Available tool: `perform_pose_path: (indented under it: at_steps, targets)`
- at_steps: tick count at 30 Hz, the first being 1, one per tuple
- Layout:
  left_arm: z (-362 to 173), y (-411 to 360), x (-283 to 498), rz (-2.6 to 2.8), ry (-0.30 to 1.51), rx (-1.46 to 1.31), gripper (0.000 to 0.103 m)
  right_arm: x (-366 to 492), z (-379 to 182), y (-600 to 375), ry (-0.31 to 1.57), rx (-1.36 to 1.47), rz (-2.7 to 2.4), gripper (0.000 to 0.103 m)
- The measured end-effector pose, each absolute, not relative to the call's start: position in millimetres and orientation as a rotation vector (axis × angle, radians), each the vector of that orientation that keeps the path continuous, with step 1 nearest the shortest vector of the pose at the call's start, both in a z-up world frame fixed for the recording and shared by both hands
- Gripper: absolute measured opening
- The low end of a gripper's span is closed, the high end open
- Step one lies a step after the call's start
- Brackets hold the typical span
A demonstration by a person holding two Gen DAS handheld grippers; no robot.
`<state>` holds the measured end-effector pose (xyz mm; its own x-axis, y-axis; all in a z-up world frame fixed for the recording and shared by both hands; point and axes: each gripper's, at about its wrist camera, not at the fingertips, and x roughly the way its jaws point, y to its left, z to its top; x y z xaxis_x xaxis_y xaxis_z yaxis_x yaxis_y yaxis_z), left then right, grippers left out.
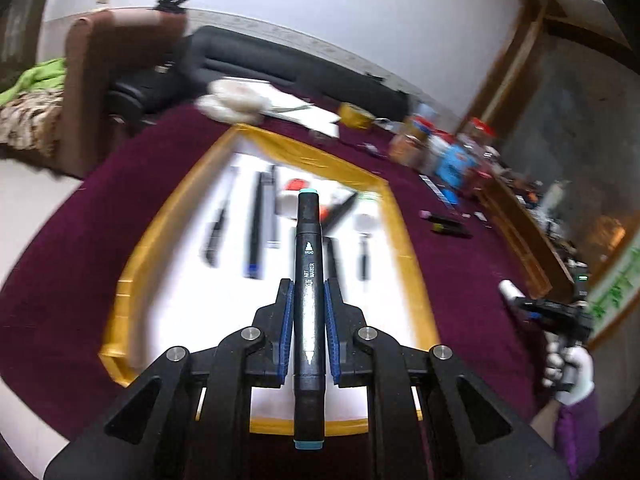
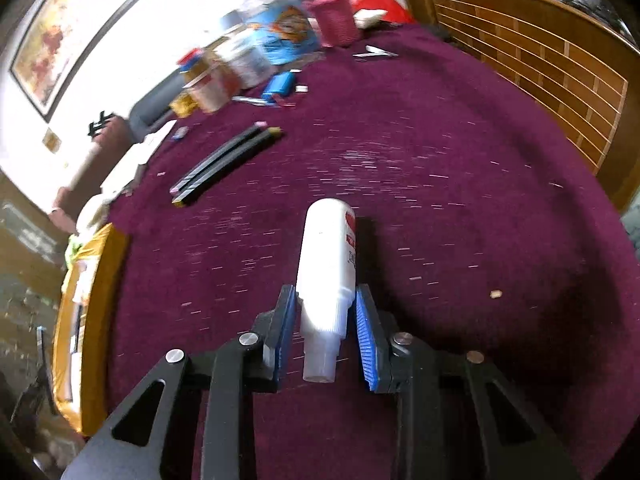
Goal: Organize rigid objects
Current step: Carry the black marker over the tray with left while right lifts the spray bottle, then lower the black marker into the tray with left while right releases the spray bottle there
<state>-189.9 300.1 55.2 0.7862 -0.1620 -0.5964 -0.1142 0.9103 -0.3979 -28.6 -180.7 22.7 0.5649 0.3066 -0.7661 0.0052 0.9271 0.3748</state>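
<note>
- The left gripper (image 1: 308, 292) is clamping a black art marker (image 1: 308, 280) between its blue pads (image 1: 286, 320), jaws nearly closed on the barrel.
- The marker is pointing straight ahead with a teal cap at each end, hanging over the white sheet (image 1: 192, 304) inside the yellow tape border (image 1: 160, 240).
- White print on the barrel is reading "BROAD" and "ART MARKER"; the word before it is too washed out to read.
- The right gripper (image 2: 326, 300) is gripping a white bottle (image 2: 330, 256) near its ribbed neck, jaws partly open to the bottle's width, with the nozzle pointing back toward the camera.
- The bottle is sitting above the maroon cloth (image 2: 460, 200); its label is showing red and dark print, too blurred to read.
- Two black markers (image 2: 224, 164) are lying side by side on the cloth, well apart from the bottle.
- From the left wrist view, pens (image 1: 256, 224) are lying on the white sheet.
</note>
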Motion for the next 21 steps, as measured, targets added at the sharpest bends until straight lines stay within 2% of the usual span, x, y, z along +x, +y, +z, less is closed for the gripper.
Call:
perform_pose_path:
  at_steps: [10, 18, 21]
  targets:
    - [22, 319, -173, 0.066, 0.762, -0.427, 0.013, -57, 61, -71, 0.92, 0.342, 0.53, 0.026]
    - [14, 316, -172, 0.08, 0.773, -0.421, 0.014, -69, 63, 0, 0.962, 0.292, 0.687, 0.026]
    - [17, 321, -177, 0.077, 0.752, -0.44, 0.021, -77, 66, 24, 0.983, 0.266, 0.752, 0.026]
